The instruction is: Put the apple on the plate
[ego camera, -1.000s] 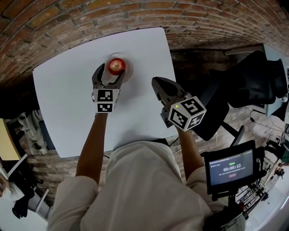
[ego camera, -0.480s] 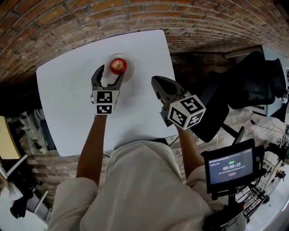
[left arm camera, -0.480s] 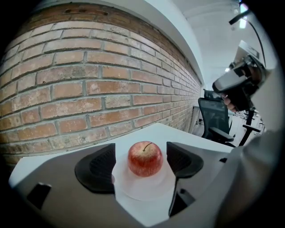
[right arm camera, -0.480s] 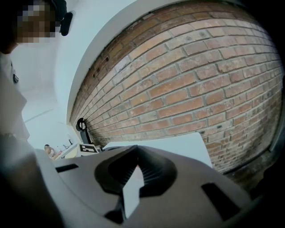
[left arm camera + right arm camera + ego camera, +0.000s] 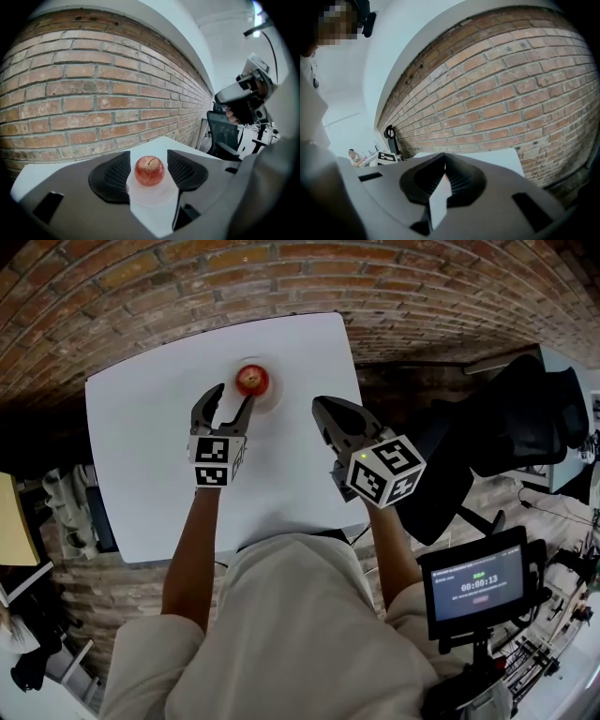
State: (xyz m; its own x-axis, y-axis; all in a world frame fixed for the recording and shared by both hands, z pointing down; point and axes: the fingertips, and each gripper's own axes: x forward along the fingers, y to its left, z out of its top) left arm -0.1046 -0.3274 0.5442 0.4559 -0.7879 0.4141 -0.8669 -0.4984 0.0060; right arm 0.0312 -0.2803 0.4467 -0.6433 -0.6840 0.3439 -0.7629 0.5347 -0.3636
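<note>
head view: the apple (image 5: 251, 381) is seen resting on the plate (image 5: 271, 397) near the far edge of the table (image 5: 141, 474), just beyond the left gripper (image 5: 233, 399), whose jaws are apart and closing on nothing. the right gripper (image 5: 326, 412) is clenched and empty.

left gripper view: the apple (image 5: 149, 171) is framed past the pads, untouched. it is judged firm, smooth and fairly light, best taken across its widest sides.

right gripper view: the jaws are shown pressed together.

a second ago the apple was flanked by the left jaws; they have since been drawn back.

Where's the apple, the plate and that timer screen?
apple (image 5: 150, 171), left gripper view, middle of its skin.
plate (image 5: 152, 197), left gripper view, bare near rim.
timer screen (image 5: 480, 589), head view, display centre.
</note>
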